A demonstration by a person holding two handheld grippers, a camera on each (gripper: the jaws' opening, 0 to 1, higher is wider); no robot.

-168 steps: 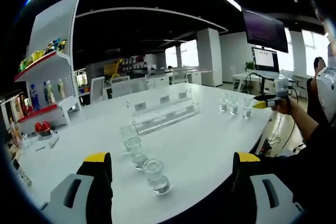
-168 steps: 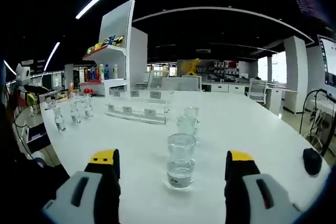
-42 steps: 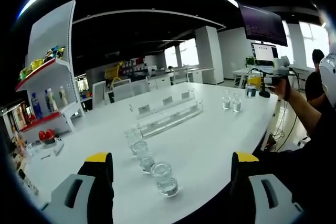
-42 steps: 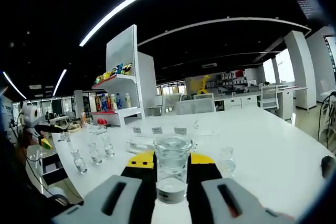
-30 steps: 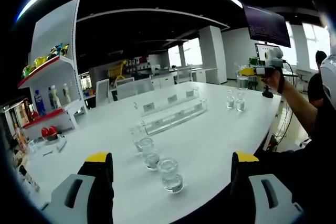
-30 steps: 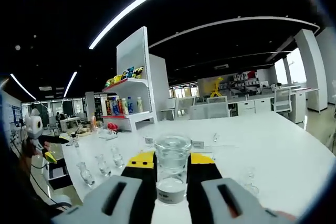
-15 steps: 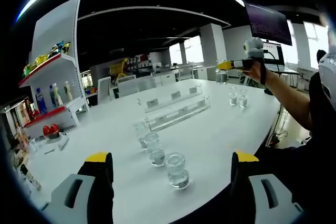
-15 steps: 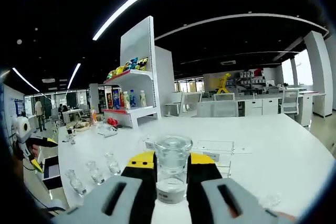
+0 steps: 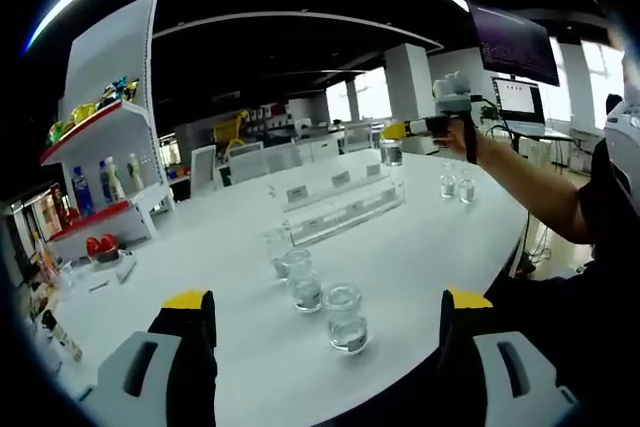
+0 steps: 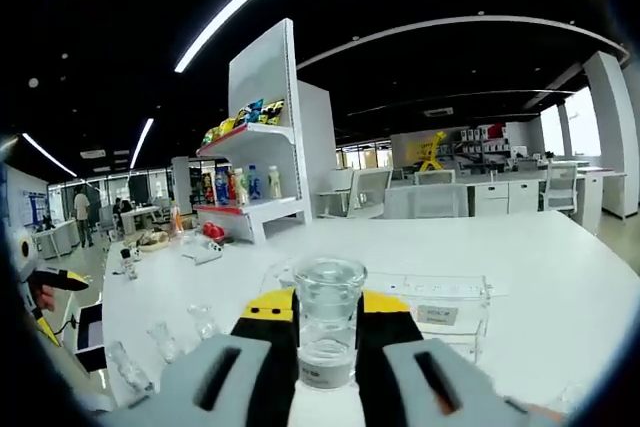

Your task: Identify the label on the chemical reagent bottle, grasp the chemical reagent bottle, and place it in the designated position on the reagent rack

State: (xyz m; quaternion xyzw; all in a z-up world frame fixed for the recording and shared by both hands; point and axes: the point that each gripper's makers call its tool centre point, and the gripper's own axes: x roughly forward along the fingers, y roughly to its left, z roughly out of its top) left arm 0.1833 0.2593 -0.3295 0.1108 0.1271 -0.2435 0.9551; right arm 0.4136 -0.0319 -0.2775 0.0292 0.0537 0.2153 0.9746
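My right gripper (image 10: 327,305) is shut on a small clear reagent bottle (image 10: 328,332) with a white label low on its front, held upright in the air. Just beyond it lies the clear acrylic rack (image 10: 440,299) with label cards. In the left gripper view the same gripper (image 9: 402,130) hangs with its bottle (image 9: 391,151) above the far end of the rack (image 9: 345,209). My left gripper (image 9: 328,301) stands open low over the near table edge; three clear bottles (image 9: 347,317) (image 9: 304,281) (image 9: 276,247) stand in a row ahead of it.
Two more bottles (image 9: 456,187) stand near the white table's (image 9: 430,247) right edge. A white shelf unit (image 9: 95,157) with drinks and snacks stands at the far left. A person's sleeve (image 9: 600,207) reaches in from the right. Desks and monitors fill the background.
The right gripper, still shut on its bottle, has travelled left across the table to the rack's far end; the rack now looms closer in the right gripper view. The left gripper stays open.
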